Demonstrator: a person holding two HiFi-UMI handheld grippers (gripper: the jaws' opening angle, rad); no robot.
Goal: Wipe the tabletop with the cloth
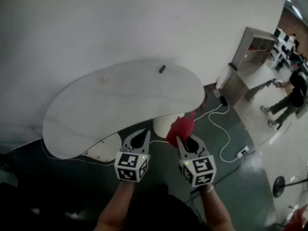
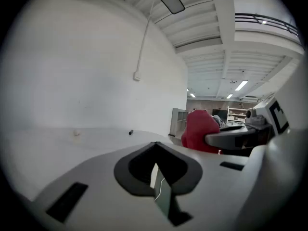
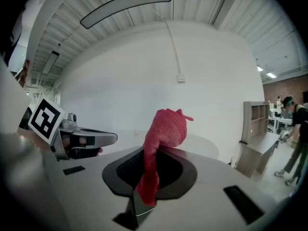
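A white bean-shaped tabletop [image 1: 120,105] stands against the wall, ahead of both grippers. A red cloth [image 1: 181,126] is bunched up and sticks out of my right gripper [image 1: 184,137], which is shut on it, just off the table's near right edge. In the right gripper view the cloth [image 3: 166,126] rises from between the jaws of that gripper [image 3: 161,148] and a tail hangs down inside. My left gripper [image 1: 142,133] is shut with nothing in it, beside the right one, at the table's near edge. The left gripper view shows the cloth [image 2: 199,129] to its right.
A small dark marker [image 1: 162,69] and a small pale object [image 1: 104,79] lie near the table's far edge. The table's white pedestal [image 1: 166,124] stands under its rim. A white cable [image 1: 224,134] and a power strip [image 1: 242,152] lie on the dark floor at right. Farther right are a shelf unit [image 1: 250,57] and a person [image 1: 291,93].
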